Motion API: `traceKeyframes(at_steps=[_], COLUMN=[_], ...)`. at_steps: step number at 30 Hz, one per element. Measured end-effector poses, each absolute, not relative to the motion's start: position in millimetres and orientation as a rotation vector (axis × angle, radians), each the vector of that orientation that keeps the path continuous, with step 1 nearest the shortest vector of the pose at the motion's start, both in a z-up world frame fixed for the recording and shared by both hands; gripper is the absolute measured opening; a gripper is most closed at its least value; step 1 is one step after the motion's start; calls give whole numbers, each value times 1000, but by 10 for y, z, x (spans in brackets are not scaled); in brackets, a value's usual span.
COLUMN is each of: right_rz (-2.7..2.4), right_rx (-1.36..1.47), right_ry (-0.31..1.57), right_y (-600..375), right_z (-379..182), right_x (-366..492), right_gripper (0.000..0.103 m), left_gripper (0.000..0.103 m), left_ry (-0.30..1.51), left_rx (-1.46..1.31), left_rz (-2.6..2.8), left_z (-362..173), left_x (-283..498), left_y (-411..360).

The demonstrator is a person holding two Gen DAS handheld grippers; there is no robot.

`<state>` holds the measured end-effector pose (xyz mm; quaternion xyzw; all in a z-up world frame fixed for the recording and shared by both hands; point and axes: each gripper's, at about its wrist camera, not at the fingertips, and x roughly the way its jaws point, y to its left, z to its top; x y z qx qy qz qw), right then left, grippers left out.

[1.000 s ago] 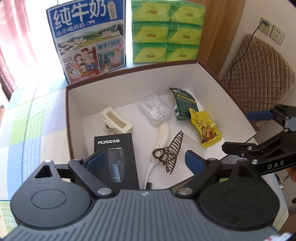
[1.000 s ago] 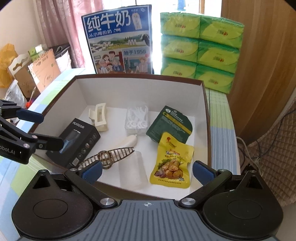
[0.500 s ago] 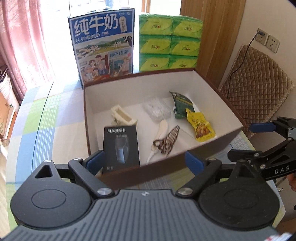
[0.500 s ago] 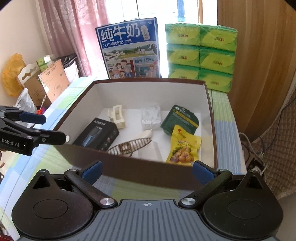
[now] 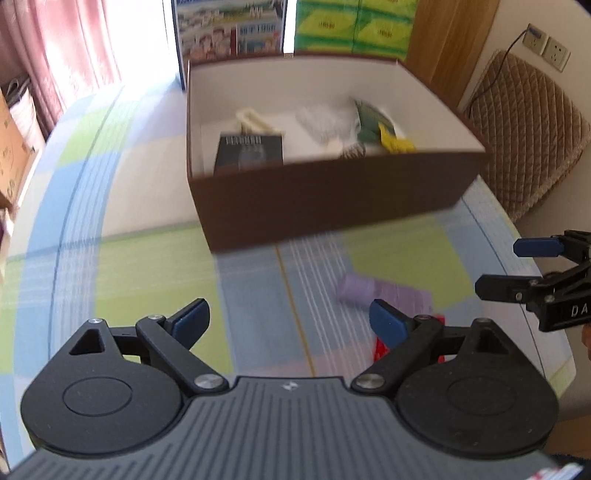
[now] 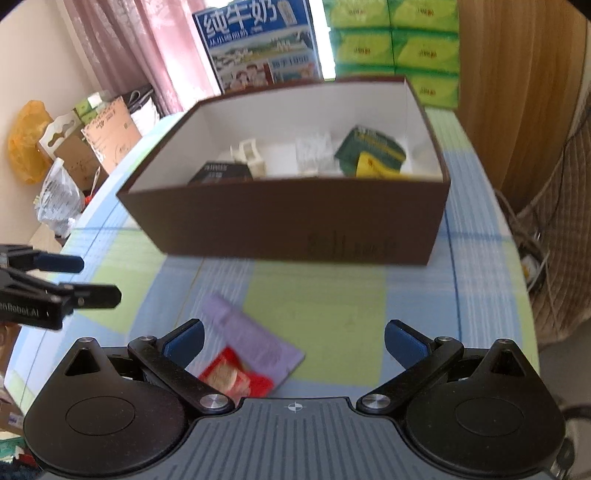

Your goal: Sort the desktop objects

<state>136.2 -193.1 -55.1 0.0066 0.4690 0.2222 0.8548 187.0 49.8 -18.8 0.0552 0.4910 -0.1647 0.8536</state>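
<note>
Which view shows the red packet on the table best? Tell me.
The right wrist view: the red packet lies in plain sight beside the purple packet, near the right gripper. In the left wrist view only slivers of it show behind the left gripper's finger.

The counter (image 6: 317,306) wears a checked cloth of pale green, light blue and white, ruled with thin stripes. On it the box (image 6: 295,218) is dark brown outside and white inside. Inside lie a black carton (image 5: 251,153), a cream clip (image 6: 249,155), a dark green packet (image 6: 373,146) and a yellow pouch (image 6: 373,166). A lilac packet (image 6: 251,336) and a red one (image 6: 236,378) lie in front. Both tongs (image 5: 290,319) (image 6: 293,338) are black with blue pads. Behind stand lime-green tissue packs (image 6: 395,33), a blue poster (image 6: 258,40) and pink curtains (image 6: 129,48).
</note>
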Motion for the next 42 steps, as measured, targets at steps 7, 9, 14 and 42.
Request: traceKeyframes(at_steps=[7,9,14,42], right_rz=[437,422,383,246], right_rx=[16,7,-8,41], right_ry=[1034,1045,1076,1138], right_y=[-2055,-2089,-2158,-2544], right_z=[-709,-766,-885,-1072], right_x=[1170,1118,995,829], right_gripper=[101,101,101,101], left_gripper=[91,91,91,70], left_ry=[1085,1091,1115,1143], left_rx=[104,113,119,198], left_rz=[-389,-406,-434,-577], left_z=[-363,-403,-512,-953], left_x=[1622,1573,1496,1795], left_y=[413,367,260,-334])
